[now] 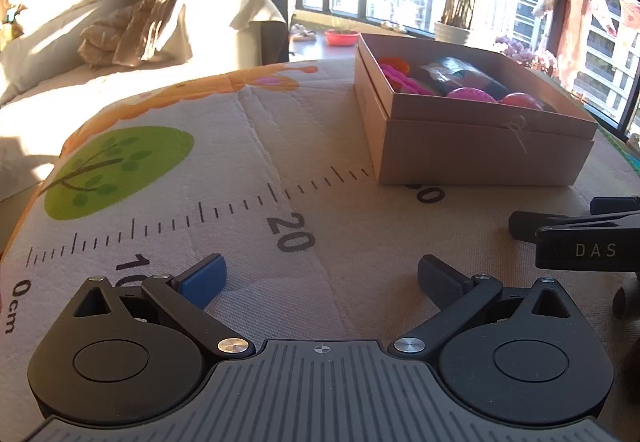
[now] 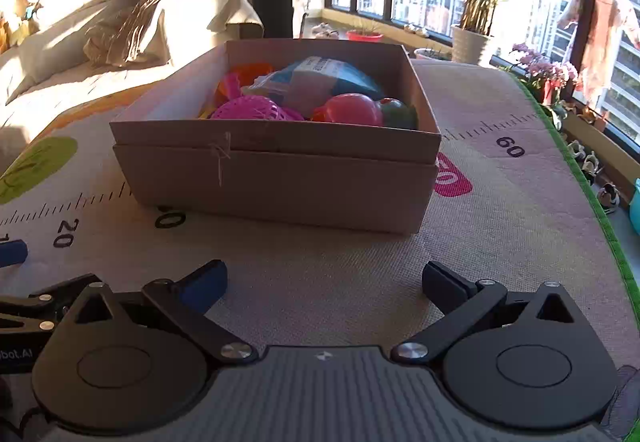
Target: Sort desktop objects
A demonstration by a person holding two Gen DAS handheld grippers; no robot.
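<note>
A brown cardboard box (image 2: pixel 276 178) stands on the printed mat in front of my right gripper (image 2: pixel 324 280). Inside lie a pink perforated ball (image 2: pixel 250 109), a pink ball (image 2: pixel 352 109), a green ball (image 2: pixel 398 113), a blue packet (image 2: pixel 320 80) and orange pieces. My right gripper is open, low over the mat, nothing between its fingers. In the left wrist view the same box (image 1: pixel 476 150) sits to the far right, and my left gripper (image 1: pixel 322 276) is open and empty over the mat's ruler marks. The right gripper's black body (image 1: pixel 580 238) shows at that view's right edge.
The mat (image 2: pixel 500 226) has a green border (image 2: pixel 592 170) along its right edge, with a drop beyond it. A sofa with a blanket (image 1: pixel 132 26) stands behind on the left. Windows and potted plants (image 2: pixel 476 34) lie behind the box.
</note>
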